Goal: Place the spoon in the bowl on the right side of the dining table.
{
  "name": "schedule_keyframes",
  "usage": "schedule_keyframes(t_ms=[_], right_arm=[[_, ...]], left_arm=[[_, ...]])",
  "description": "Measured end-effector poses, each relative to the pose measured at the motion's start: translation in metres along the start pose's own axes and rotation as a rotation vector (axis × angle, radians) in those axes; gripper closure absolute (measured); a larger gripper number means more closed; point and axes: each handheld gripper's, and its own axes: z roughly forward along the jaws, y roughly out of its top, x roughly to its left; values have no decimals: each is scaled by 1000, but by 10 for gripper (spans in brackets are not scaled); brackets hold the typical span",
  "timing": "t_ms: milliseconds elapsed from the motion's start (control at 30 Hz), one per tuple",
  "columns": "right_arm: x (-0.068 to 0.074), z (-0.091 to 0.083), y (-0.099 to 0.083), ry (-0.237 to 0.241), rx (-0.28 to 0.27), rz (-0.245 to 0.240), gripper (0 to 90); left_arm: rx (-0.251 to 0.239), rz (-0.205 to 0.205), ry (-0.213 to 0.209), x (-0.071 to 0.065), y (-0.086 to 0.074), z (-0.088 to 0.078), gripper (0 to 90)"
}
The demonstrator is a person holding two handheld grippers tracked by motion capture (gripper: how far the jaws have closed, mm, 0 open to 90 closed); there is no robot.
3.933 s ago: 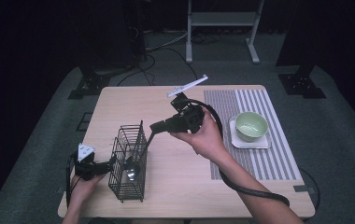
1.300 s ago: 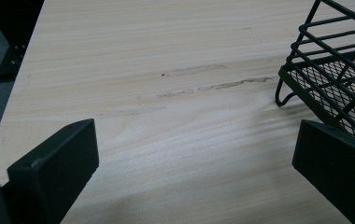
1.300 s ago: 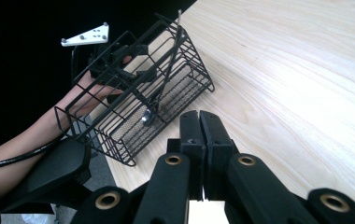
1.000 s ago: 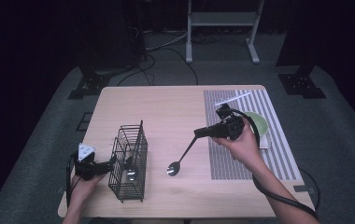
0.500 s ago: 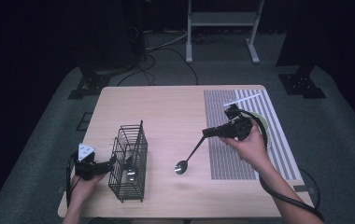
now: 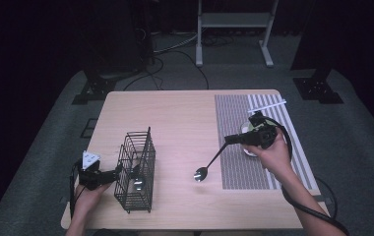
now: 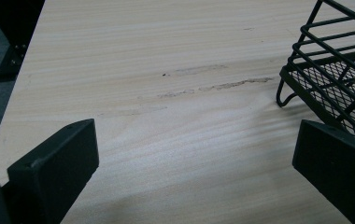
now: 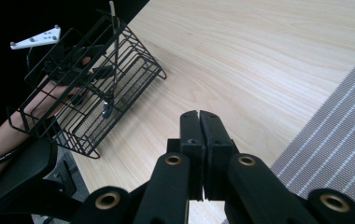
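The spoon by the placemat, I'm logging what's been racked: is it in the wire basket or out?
Out. The spoon hangs over bare table, its handle in the right gripper, apart from the basket.

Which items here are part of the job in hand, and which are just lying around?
In the job:
spoon, held in the right gripper
wire basket, with one utensil standing in it
left gripper, open beside the basket

Lying about:
striped placemat
bowl, partly hidden behind the right hand
white strip at the placemat's far edge
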Motion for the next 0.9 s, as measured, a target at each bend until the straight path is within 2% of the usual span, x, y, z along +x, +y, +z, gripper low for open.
schedule_keyframes(t_ms=[900], right_arm=[[-31, -33, -11, -81, -61, 73, 886]], left_arm=[[2, 3, 2, 0, 0, 0, 0]])
